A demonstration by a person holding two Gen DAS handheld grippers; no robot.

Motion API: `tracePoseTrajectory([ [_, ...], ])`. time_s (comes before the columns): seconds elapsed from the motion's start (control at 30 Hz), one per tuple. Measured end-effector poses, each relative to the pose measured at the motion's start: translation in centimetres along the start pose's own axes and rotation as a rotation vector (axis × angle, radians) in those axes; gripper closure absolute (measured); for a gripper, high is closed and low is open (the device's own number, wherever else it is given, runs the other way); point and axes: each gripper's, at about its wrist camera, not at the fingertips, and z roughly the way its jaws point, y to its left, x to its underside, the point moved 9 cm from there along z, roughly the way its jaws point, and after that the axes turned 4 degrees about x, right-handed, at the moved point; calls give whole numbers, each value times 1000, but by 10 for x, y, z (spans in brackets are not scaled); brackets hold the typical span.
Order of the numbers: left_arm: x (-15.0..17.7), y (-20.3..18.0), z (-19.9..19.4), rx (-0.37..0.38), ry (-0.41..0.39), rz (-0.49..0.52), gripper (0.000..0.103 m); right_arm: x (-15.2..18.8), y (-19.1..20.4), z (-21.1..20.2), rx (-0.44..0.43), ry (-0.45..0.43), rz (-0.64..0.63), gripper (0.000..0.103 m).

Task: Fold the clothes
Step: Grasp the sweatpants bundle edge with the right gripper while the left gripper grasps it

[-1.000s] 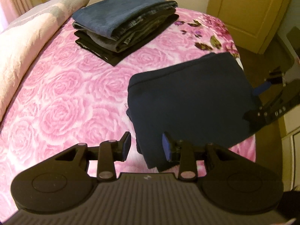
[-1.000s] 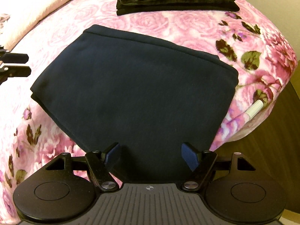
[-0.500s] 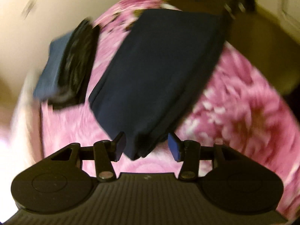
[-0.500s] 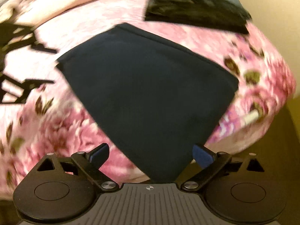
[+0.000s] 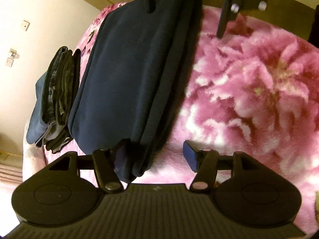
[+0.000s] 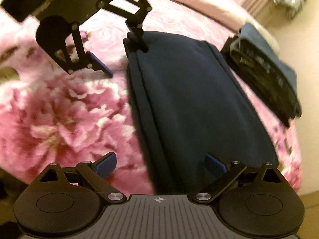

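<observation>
I've swung both tongs to opposite ends of the folded navy garment (image 5: 127, 83). My left gripper (image 5: 153, 155) and right gripper (image 6: 161, 165) each gape wide astride its edge, ready to pinch and lift. Beyond the garment waits the finished stack (image 5: 53, 103).

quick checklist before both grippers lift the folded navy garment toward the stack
1. Left gripper open astride one end of the navy garment: ok.
2. Right gripper open astride the opposite end: ok.
3. All folded layers between each pair of fingers: cannot tell.
4. Garment lies flat and squarely folded on the pink floral blanket: ok.
5. Stack of folded clothes tidy beside the garment: ok.
6. Grippers apart from each other: ok.
</observation>
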Motion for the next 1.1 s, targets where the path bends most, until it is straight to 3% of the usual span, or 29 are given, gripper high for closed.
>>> tracePoseTrajectory([
  [0.23, -1, 8, 2, -3, -29, -65, 47, -7, 18, 26, 73, -13, -185, 9],
  [0.3, -1, 9, 0, -6, -31, -75, 45, -9, 14, 27, 70, -18, -189, 24],
  [0.37, -2, 9, 1, -6, -28, -82, 45, -9, 3, 27, 102, -7, -193, 63],
  [0.4, -3, 9, 1, -10, -22, -79, 44, -10, -2, 28, 99, -3, -187, 63],
  [0.47, -5, 9, 2, -19, -11, -73, 40, -15, -11, 26, 50, 7, -142, 75],
  [0.63, -13, 14, 7, -110, 9, -57, 27, -35, -40, 9, -17, 7, -43, 79],
  [0.8, -16, 21, 16, -211, 35, -26, 26, -51, -60, -1, -52, 3, -12, 79],
  [0.87, -16, 26, 19, -215, 48, -30, 31, -50, -59, -7, -61, 2, -8, 79],
  [0.93, -17, 31, 18, -205, 51, -53, 52, -45, -54, -7, -73, 1, 4, 79],
  [1.03, -17, 38, 18, -167, 53, -84, 65, -38, -45, -8, -78, -3, 25, 79],
  [1.1, -17, 43, 16, -133, 54, -103, 69, -35, -40, -10, -70, -7, 40, 78],
])
